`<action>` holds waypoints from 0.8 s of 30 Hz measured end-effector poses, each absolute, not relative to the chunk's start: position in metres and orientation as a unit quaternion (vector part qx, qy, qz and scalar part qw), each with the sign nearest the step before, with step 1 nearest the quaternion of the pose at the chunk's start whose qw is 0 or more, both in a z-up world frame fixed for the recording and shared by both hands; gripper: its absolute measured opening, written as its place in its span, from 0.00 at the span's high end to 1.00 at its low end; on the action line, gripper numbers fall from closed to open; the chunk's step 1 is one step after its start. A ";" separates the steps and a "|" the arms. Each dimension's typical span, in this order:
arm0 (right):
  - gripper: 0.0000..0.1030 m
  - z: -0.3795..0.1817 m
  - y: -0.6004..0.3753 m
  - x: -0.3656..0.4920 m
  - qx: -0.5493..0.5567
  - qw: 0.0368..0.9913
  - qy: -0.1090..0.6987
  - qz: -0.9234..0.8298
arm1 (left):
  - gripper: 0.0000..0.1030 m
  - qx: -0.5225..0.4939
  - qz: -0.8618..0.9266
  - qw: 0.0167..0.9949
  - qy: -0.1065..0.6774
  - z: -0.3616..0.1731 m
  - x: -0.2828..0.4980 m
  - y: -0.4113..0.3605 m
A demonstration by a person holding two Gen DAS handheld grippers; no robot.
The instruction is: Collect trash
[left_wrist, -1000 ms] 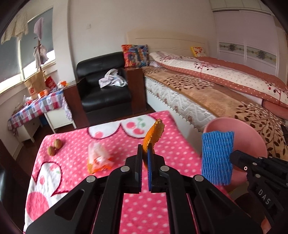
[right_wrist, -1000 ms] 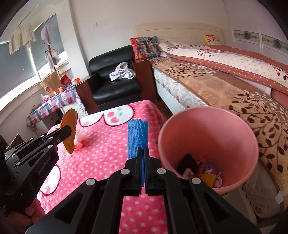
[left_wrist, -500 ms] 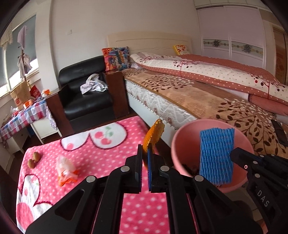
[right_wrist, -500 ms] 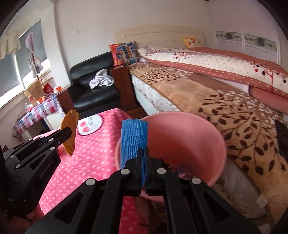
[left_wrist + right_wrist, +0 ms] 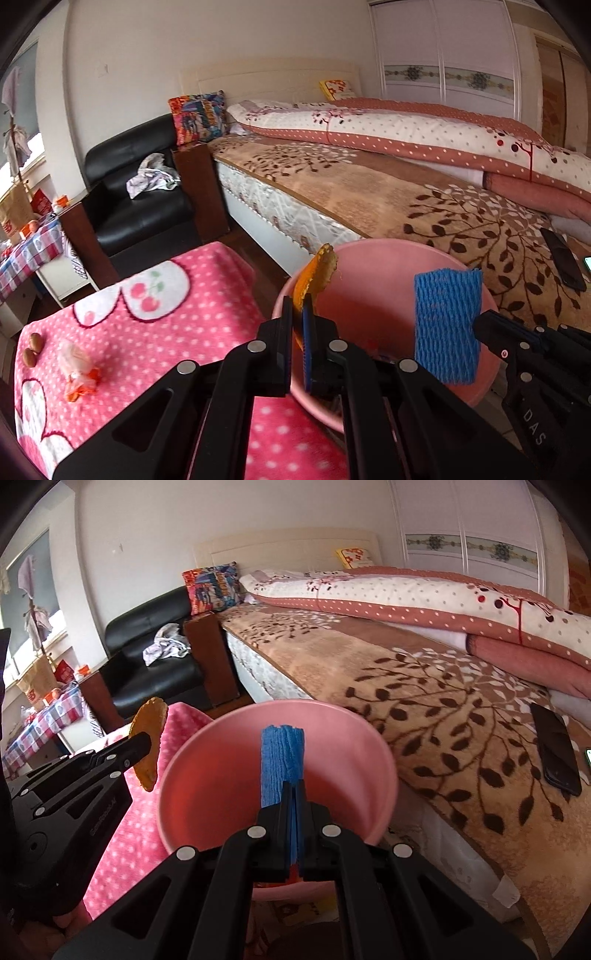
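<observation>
Pink bin (image 5: 384, 775) rim open | left jaws grip orange peel (image 5: 314, 277) at rim | right jaws grip blue foam net (image 5: 282, 764) above opening

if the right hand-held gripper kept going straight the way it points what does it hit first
Most likely the inner far wall of the pink bin. The right hand-held gripper, shut on the blue foam net, points into the bin's open mouth, with nothing else between them. Depth is hard to judge through the fisheye.

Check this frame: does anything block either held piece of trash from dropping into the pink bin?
Nothing visible does. The blue foam net in the right tool hangs over the open pink bin; the orange peel in the left tool sits at its rim.
</observation>
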State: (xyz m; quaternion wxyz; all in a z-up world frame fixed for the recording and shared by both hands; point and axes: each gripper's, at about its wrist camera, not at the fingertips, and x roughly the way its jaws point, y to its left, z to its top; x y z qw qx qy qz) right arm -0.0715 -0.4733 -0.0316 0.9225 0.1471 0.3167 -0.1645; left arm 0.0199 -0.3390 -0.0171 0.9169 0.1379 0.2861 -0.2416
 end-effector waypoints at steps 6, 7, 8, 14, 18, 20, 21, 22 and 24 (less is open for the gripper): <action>0.98 -0.039 -0.484 -0.074 0.150 0.918 0.321 -0.176 | 0.96 0.145 -0.251 0.908 0.302 -0.028 0.024 -0.353; 0.98 -0.040 -0.484 -0.074 0.151 0.918 0.321 -0.177 | 0.96 0.146 -0.251 0.907 0.304 -0.030 0.024 -0.354; 0.98 -0.040 -0.483 -0.075 0.151 0.918 0.321 -0.178 | 0.96 0.148 -0.250 0.907 0.306 -0.031 0.025 -0.355; 0.98 -0.042 -0.485 -0.075 0.154 0.917 0.320 -0.180 | 0.96 0.145 -0.253 0.903 0.316 -0.033 0.026 -0.355; 0.98 -0.042 -0.486 -0.075 0.154 0.918 0.317 -0.181 | 0.87 0.144 -0.261 0.900 0.318 -0.032 0.024 -0.357; 0.98 -0.042 -0.486 -0.075 0.154 0.919 0.315 -0.182 | 0.72 0.144 -0.264 0.901 0.312 -0.030 0.022 -0.358; 0.98 -0.041 -0.486 -0.074 0.154 0.919 0.315 -0.183 | 0.69 0.143 -0.265 0.902 0.309 -0.029 0.020 -0.358; 0.98 -0.041 -0.486 -0.074 0.154 0.919 0.315 -0.183 | 0.68 0.142 -0.267 0.903 0.304 -0.028 0.019 -0.358; 0.98 -0.041 -0.486 -0.074 0.153 0.919 0.315 -0.183 | 0.67 0.144 -0.269 0.904 0.300 -0.026 0.017 -0.359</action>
